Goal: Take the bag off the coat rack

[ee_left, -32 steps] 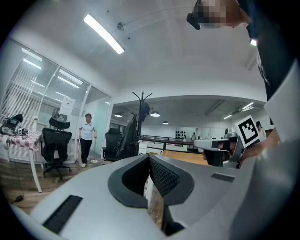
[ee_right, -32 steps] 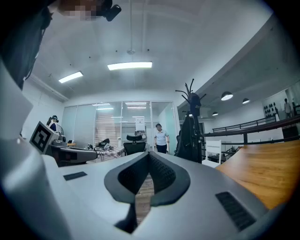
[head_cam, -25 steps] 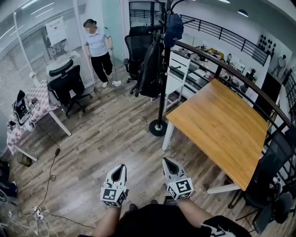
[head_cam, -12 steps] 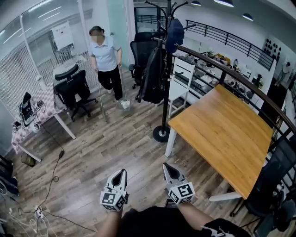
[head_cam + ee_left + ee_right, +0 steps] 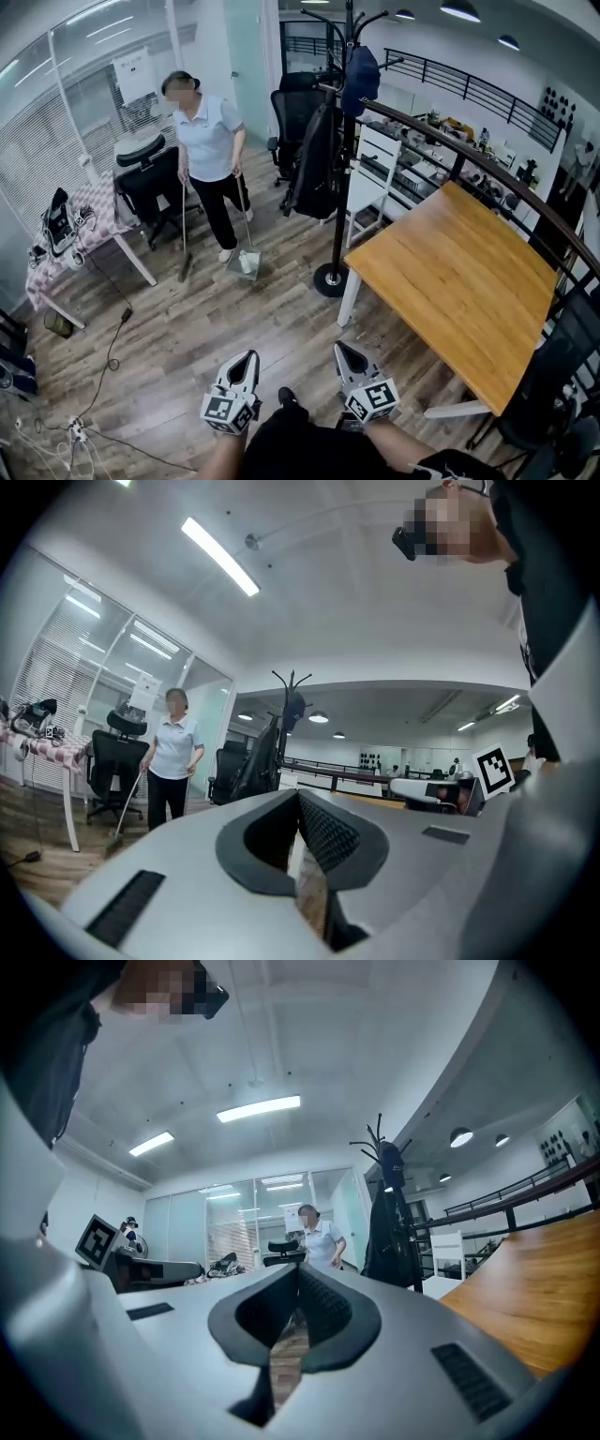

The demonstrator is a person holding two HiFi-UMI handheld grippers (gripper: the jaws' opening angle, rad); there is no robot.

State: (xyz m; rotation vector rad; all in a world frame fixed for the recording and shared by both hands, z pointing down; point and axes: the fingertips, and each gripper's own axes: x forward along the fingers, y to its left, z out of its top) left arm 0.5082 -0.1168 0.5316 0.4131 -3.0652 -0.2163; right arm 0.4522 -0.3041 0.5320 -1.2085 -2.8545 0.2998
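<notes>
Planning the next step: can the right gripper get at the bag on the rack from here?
Probably not yet. The right gripper is shut and held low, and the bag hangs on the rack well across the floor. Bare floor between leaves the way free.

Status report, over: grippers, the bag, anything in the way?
Left gripper and right gripper shut, empty. Black bag hangs on coat rack, untouched. Person with broom near rack.
</notes>
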